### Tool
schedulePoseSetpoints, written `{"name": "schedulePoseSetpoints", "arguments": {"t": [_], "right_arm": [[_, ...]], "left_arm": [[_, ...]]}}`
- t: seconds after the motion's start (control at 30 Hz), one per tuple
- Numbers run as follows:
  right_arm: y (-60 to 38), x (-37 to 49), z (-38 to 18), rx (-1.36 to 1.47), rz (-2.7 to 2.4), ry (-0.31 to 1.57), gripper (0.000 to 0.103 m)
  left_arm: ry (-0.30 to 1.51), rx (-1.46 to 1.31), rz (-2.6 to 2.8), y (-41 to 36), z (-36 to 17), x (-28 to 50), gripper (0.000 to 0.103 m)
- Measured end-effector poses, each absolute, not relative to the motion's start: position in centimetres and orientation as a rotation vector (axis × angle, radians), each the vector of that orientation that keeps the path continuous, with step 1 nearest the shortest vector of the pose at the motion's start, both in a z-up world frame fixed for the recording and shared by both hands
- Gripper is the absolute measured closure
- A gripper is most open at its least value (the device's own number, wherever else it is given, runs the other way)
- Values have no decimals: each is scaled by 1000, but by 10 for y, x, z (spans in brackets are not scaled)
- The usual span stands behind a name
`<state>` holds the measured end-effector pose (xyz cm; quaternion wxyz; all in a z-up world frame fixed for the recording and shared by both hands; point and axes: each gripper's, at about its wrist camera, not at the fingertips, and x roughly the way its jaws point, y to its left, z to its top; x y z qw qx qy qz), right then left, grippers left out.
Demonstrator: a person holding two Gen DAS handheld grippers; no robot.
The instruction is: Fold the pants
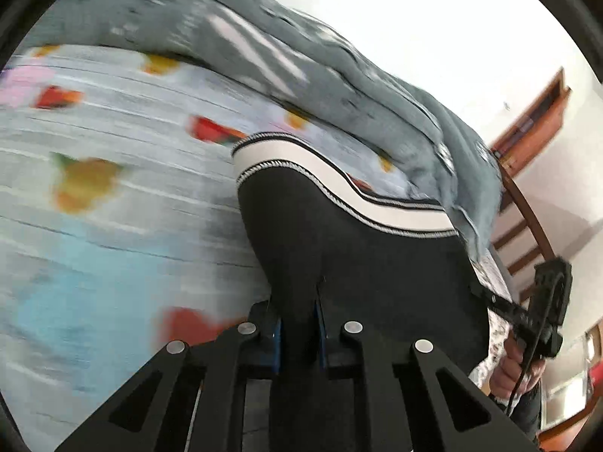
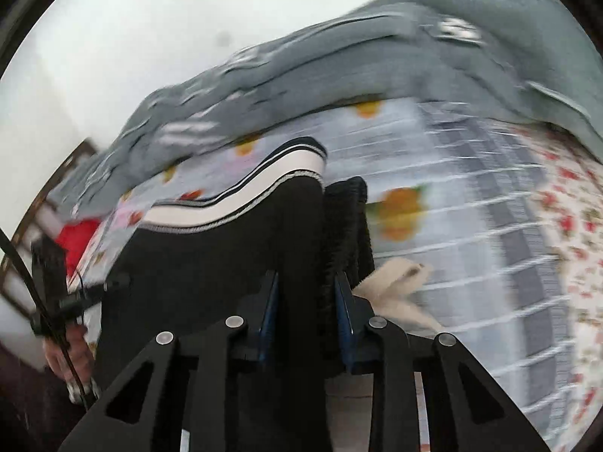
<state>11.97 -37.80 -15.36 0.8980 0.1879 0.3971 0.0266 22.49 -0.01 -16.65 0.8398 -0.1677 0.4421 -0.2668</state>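
The black pants (image 1: 361, 256) have a white waistband with thin dark stripes (image 1: 339, 184). My left gripper (image 1: 297, 324) is shut on the black cloth below the waistband. The right gripper (image 1: 542, 312) shows at the right of the left wrist view, at the other end of the cloth. In the right wrist view my right gripper (image 2: 305, 301) is shut on the pants (image 2: 211, 260), with a bunched black fold (image 2: 345, 222) between its fingers. The left gripper (image 2: 68, 301) and the hand holding it show at the left. The pants hang taut between both grippers above the bed.
A bed sheet with fruit prints (image 1: 94, 173) lies below. A grey blanket (image 1: 233, 34) is heaped along its far side. A floral sheet (image 2: 576, 226) lies to the right, a cream cloth (image 2: 399, 275) near my right gripper. A wooden bed frame (image 1: 527, 226) stands at the right.
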Motion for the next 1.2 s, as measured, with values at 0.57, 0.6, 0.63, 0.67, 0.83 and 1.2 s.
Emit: {"name": "schedulePoseSetpoints", "arguments": {"t": [0.57, 0.6, 0.63, 0.67, 0.83, 1.2], "right_arm": [[-281, 193, -147, 142, 30, 771, 64], [-278, 200, -155, 143, 41, 799, 65], [-275, 211, -167, 140, 56, 847, 67], [-272, 216, -176, 125, 50, 861, 76], [-299, 192, -145, 281, 147, 730, 94], [-311, 185, -142, 151, -26, 774, 86]], "left_arm": [[911, -159, -357, 73, -162, 218, 46], [908, -158, -352, 72, -161, 219, 46], [908, -161, -358, 72, -159, 218, 46], [905, -164, -365, 71, -158, 216, 46], [874, -142, -349, 78, -150, 205, 46], [784, -64, -376, 39, -129, 205, 46]]}}
